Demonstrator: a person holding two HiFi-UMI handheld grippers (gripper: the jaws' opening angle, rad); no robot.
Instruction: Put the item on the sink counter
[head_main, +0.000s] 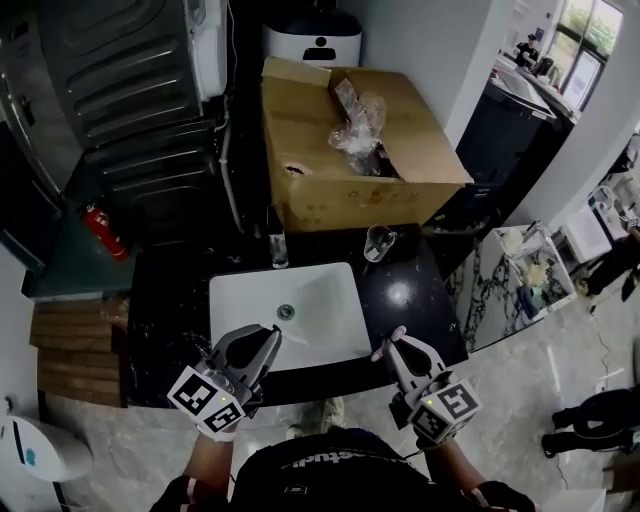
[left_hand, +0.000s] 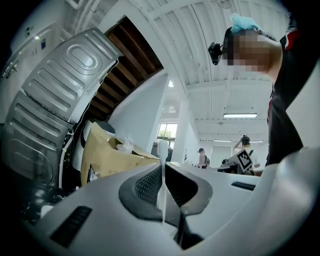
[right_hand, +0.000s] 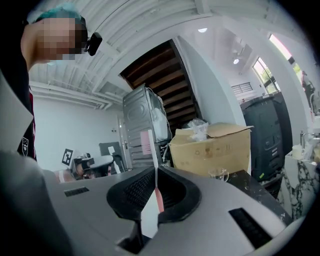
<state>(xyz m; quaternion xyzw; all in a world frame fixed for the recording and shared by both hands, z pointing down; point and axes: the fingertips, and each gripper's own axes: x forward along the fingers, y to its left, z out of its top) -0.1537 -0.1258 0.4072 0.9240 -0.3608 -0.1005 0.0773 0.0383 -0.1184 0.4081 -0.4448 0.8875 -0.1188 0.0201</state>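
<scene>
Toothbrush (right_hand: 155, 170), pink: stands upright, pinched between the closed fingers of the right gripper (head_main: 392, 348), bristle head above the tips, handle end below. Hovers at the front edge of the sink counter (head_main: 405, 295), right of the white basin (head_main: 310, 315). Left gripper (head_main: 265, 342): clamps a thin white stick (left_hand: 162, 165), possibly another brush, near the basin's front left corner.

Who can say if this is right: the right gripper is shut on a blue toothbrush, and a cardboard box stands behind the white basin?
Not quite: the toothbrush is pink, not blue, as the right gripper view shows. The rest stands: the right gripper is shut on it, and the cardboard box stands behind the white basin.
</scene>
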